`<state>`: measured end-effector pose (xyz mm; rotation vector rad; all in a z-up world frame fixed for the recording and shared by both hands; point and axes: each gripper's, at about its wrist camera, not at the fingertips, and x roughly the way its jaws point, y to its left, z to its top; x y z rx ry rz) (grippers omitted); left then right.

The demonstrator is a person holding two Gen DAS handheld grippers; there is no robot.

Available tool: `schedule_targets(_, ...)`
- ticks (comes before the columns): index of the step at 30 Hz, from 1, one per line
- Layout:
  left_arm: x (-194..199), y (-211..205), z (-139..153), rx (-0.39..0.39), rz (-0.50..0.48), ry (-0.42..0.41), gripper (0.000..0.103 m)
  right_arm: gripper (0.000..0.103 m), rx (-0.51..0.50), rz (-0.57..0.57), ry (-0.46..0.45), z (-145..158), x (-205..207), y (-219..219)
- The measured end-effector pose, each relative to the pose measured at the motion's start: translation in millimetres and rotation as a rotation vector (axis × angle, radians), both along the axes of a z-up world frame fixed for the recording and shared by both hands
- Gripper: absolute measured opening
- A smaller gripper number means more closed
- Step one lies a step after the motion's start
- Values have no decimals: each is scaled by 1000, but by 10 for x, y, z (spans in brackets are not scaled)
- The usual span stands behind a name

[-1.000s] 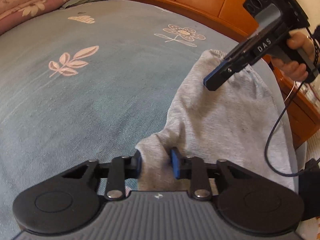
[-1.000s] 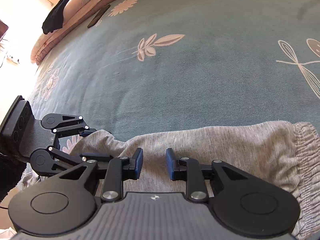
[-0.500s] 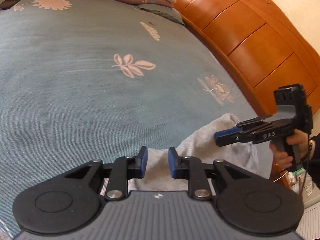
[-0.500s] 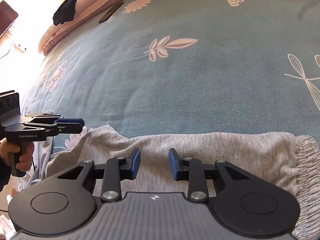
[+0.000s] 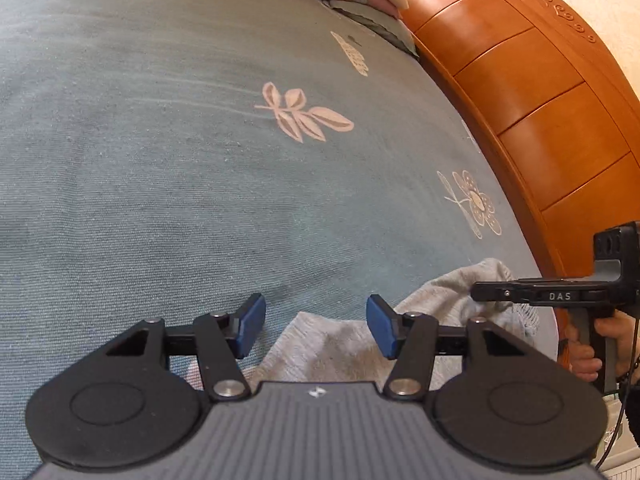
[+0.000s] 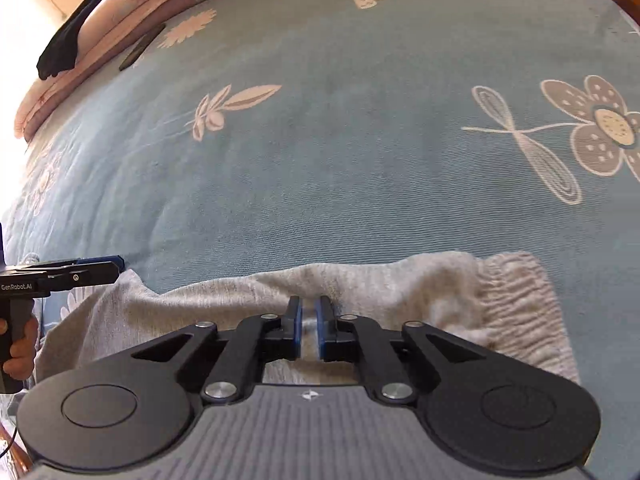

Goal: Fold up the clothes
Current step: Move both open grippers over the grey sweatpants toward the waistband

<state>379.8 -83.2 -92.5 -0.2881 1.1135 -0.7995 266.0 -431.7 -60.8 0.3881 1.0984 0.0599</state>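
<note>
Grey garment (image 6: 400, 292) along the near edge of the blue flowered bed (image 6: 320, 160)
Left gripper (image 5: 316, 324), lettered "GenRobot.AI", has just spread its fingers, released; right gripper (image 6: 308, 328), lettered "DAS", has just closed, pinching a fold of garment

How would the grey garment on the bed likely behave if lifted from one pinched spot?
Probably floppy: the grey garment lies in soft wrinkles on the bedspread, so it would drape and hang down. Likely light, being thin knit. The gathered elastic edge may bunch. A small pinch, as at the right gripper, probably lifts one layer only.
</note>
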Motion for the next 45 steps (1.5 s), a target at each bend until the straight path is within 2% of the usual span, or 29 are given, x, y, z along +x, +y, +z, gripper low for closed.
schedule_targets(1, -33, 13, 57, -21, -4, 1, 58, 30, 3, -33, -26, 77, -94, -62)
schedule_targets(3, -115, -3, 149, -62, -28, 11, 59, 35, 15, -95, -68, 213, -277, -186)
schedule_targets(6, -249, -115, 206, -106, -96, 43, 63, 39, 34, -110, -24, 141, -416, -270)
schedule_targets(8, -354, -212, 170, -73, -131, 48, 65, 39, -9, -85, 29, 17, -431, -284)
schedule_targets(9, -404, -256, 144, -48, -144, 47, 65, 30, -23, -102, 35, -7, -451, -329)
schedule_targets(10, -448, -293, 109, -2, -147, 42, 65, 11, -38, -119, 42, -31, -471, -375)
schedule_targets(11, -483, -319, 64, 72, -139, 31, 64, 0, -52, -136, 48, -55, -492, -420)
schedule_targets(12, -518, -331, 40, 120, -135, 18, 62, 0, -67, -154, 54, -79, -512, -465)
schedule_targets(14, -578, -319, 72, 139, -139, -7, 62, 0, -54, -205, 49, -57, -577, -539)
schedule_targets(15, -610, -314, 123, 144, -139, -13, 62, 4, -56, -213, 46, -12, -611, -533)
schedule_targets(16, -654, -309, 179, 147, -144, -24, 62, 22, -57, -221, 43, 32, -645, -527)
schedule_targets(17, -708, -305, 232, 153, -153, -38, 63, 32, -61, -219, 35, 81, -678, -505)
schedule_targets(18, -778, -304, 284, 162, -165, -56, 65, 47, -72, -199, 20, 131, -700, -450)
schedule_targets(19, -854, -303, 329, 176, -179, -72, 66, 54, -87, -180, 14, 161, -702, -392)
schedule_targets(22, -1135, -243, 400, 218, -208, -88, 66, 55, -110, -124, 4, 218, -666, -210)
schedule_targets(28, -1495, 74, 217, 280, -142, 28, 67, 60, -97, -16, 15, 211, -496, 249)
schedule_targets(32, -1633, 396, 168, 333, -80, 72, 68, 65, -175, 107, 25, 213, -461, 652)
schedule_targets(35, -1663, 665, 267, 340, -13, 100, 68, 67, -287, 212, 76, 162, -444, 931)
schedule_targets(39, -1698, 989, 509, 341, 55, 54, 68, 67, -387, 336, 143, 107, -435, 1260)
schedule_targets(45, -1588, 1337, 712, 423, 176, -40, 68, 67, -468, 510, 118, 163, -412, 1816)
